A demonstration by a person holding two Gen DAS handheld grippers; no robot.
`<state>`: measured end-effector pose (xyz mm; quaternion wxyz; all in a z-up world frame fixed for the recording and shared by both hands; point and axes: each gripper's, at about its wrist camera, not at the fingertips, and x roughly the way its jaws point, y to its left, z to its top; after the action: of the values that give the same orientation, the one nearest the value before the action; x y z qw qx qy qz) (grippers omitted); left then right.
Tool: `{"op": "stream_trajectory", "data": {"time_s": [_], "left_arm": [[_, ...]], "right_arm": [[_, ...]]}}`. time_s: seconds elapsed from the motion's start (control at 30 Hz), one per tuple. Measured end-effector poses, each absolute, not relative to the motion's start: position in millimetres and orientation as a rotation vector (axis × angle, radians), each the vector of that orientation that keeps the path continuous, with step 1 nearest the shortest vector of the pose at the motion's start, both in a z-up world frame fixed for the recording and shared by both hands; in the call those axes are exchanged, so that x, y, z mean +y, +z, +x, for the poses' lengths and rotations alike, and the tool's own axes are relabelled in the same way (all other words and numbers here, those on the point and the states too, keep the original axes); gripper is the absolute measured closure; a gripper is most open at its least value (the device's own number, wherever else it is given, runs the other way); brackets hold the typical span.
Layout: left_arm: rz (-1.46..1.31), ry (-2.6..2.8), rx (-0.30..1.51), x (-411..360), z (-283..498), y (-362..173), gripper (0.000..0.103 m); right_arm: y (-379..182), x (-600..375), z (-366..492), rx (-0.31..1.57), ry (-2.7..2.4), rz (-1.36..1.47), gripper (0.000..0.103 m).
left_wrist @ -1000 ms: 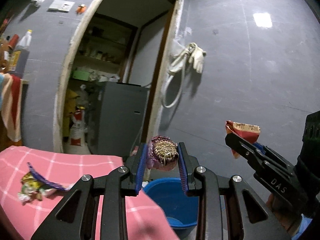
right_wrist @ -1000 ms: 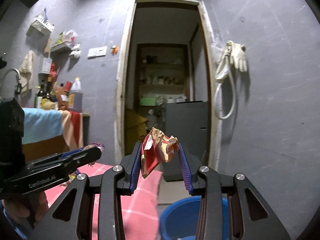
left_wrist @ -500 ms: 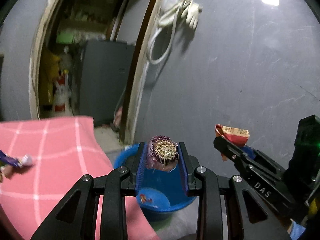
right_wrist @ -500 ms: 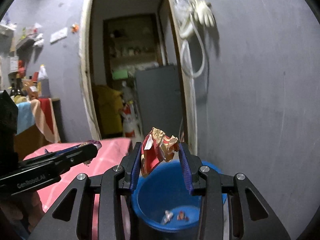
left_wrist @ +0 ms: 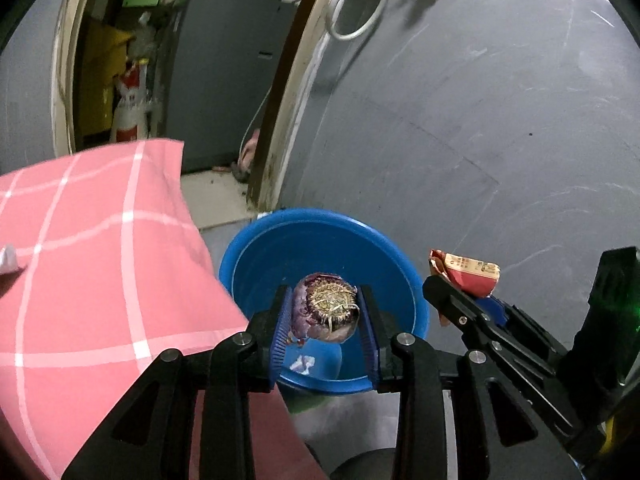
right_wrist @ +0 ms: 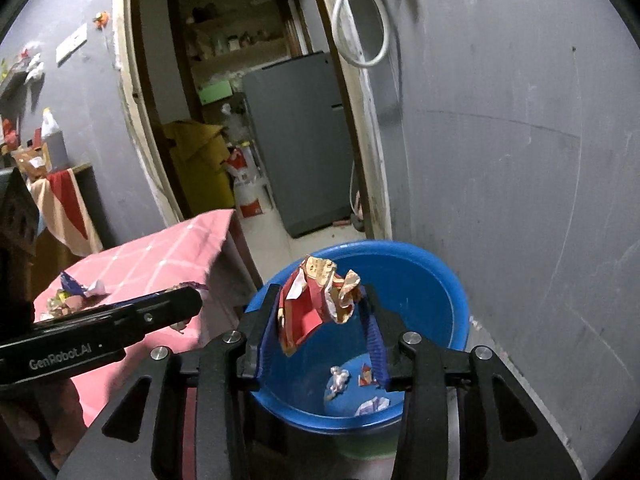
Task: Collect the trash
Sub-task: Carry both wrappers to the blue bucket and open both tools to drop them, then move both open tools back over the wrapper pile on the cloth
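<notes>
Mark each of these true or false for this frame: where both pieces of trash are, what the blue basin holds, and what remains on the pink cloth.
1. The left gripper has a purple crumpled wrapper between its fingers. True.
2. The blue basin is empty. False: a few small scraps lie on its bottom.
3. The right gripper carries a green bottle. False: it carries a red crumpled wrapper.
4. Both grippers hover over the basin. True.
5. The pink checked cloth has no trash on it. False: wrappers lie there.
</notes>
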<state>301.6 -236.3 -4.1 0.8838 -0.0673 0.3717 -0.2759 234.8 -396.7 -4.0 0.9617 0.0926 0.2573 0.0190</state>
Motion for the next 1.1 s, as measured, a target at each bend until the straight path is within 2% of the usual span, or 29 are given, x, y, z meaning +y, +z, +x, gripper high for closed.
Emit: {"op": "stream_trajectory", "data": {"time_s": [0.1,0.2,0.33,0.57,0.63,0.7,0.8,0.9,0.97,1.1], "left_arm": [[-0.155,-0.573,0.805,-236.1,305.5,-9.8,0.069],[-0.159,-0.562,0.812,-233.6,307.1,-10.4,0.063],[-0.169,-0.555,0.801,-229.0,304.4,-6.7,0.062],[-0.204,-0.528,0.684,-204.8,280.7,15.2,0.045],[-0.215,-0.516,0.636,-193.3,272.8,24.3,0.040],[-0.222,-0.502,0.595,-182.9,265.8,32.6,0.030],[-0.244,-0.477,0.521,-161.1,252.2,48.4,0.018],[-0.264,-0.435,0.450,-139.5,237.8,63.8,0.006],[-0.276,-0.408,0.399,-123.4,227.5,73.2,0.005],[-0.281,-0.351,0.336,-94.0,211.0,89.9,0.003]], "right_arm": [[-6.8,-400.2,236.8,0.533,0.036,0.203,0.058],[-9.2,-403.7,236.1,0.539,0.033,0.211,0.057],[-7.2,-405.4,235.2,0.538,0.028,0.221,0.054],[12.8,-399.7,222.4,0.476,0.030,0.203,0.046],[21.8,-394.9,216.3,0.448,0.036,0.191,0.033],[33.1,-388.1,209.8,0.415,0.048,0.177,0.027],[49.3,-376.1,203.0,0.376,0.070,0.148,0.023],[63.7,-362.4,195.2,0.334,0.094,0.125,0.011],[71.2,-354.2,190.3,0.306,0.113,0.119,0.001],[83.9,-334.1,180.4,0.247,0.161,0.119,0.000]]}}
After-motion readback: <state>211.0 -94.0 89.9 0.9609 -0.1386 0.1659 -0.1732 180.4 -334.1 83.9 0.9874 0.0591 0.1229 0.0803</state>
